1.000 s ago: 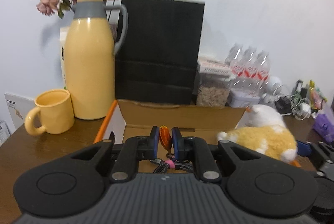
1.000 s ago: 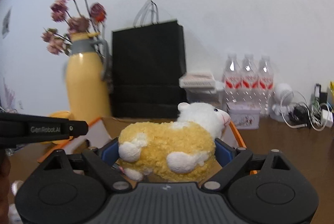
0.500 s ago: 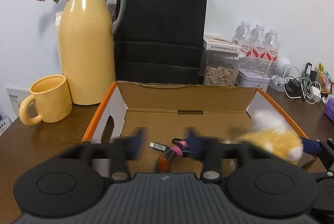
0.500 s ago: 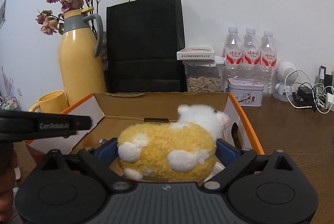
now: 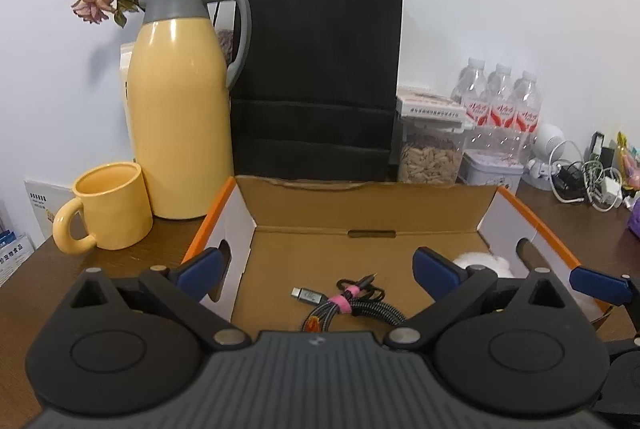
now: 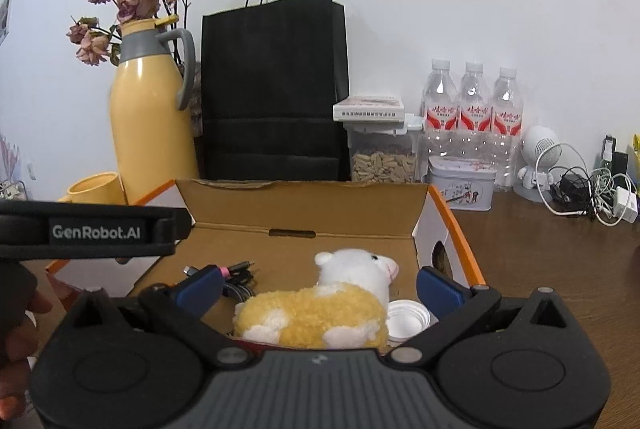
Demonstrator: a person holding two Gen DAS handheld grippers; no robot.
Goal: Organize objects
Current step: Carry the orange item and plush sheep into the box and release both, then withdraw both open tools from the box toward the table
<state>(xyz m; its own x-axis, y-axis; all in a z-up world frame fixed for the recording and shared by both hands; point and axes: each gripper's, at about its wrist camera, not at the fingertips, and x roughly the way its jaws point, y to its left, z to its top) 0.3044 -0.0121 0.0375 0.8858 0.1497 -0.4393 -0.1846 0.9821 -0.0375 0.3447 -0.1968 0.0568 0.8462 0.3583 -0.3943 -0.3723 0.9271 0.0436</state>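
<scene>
While lying crosswise, sheep (image 6: 320, 313) seemingly faces right

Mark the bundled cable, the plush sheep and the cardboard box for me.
bundled cable (image 5: 347, 303), left wrist view, on the pink tie around the coil.
plush sheep (image 6: 316, 313), right wrist view, on its yellow woolly back.
cardboard box (image 5: 360, 203), left wrist view, on the inside of its far wall.

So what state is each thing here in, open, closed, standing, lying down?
Cardboard box: open, upright.
Bundled cable: lying in the box, released.
Plush sheep: lying in the box, released.
Left gripper: jaws opening, cable below them.
Right gripper: jaws wide, not pressing the sheep.
Mug: upright.
Black bag: standing.
</scene>
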